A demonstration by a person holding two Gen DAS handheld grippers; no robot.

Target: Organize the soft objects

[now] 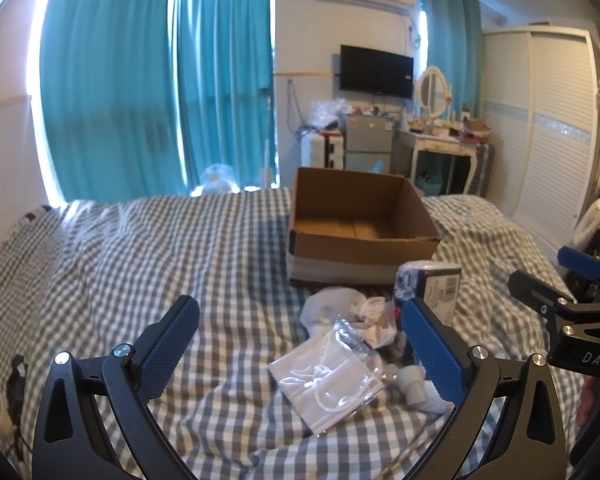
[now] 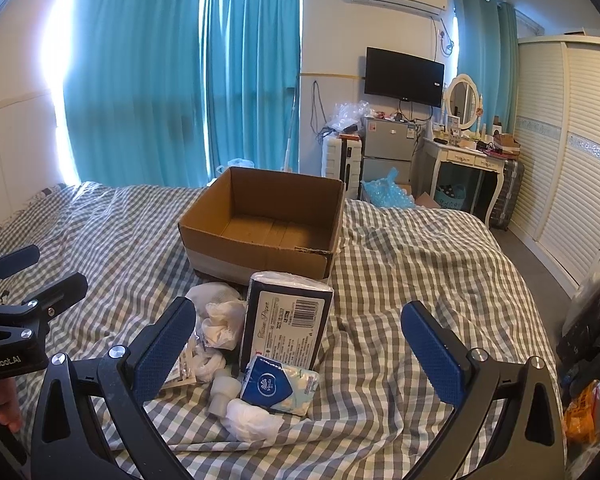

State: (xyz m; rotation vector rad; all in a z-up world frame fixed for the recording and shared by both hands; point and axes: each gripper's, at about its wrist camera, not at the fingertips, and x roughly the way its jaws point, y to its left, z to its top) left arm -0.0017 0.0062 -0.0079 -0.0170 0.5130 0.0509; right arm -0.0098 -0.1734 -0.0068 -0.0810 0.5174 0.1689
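**Soft items on checked bed, cardboard box behind**

Cardboard box (image 2: 260,228): open-topped, on the gingham bed (image 2: 412,280), nothing visible inside. Just before it, a loose pile: upright tissue-paper pack (image 2: 286,324); small blue pocket tissue pack (image 2: 278,388); bagged face masks (image 1: 328,380); white socks (image 1: 332,308); crumpled white cloths (image 2: 220,320). Left tool (image 1: 300,344): fingers wide apart, holding nothing, over the masks. Right tool (image 2: 300,344): wide apart, empty, over the tissue packs.

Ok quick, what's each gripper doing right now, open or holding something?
Left gripper: open, holding nothing, above the bagged face masks.
Right gripper: open, holding nothing, above the tissue pack.
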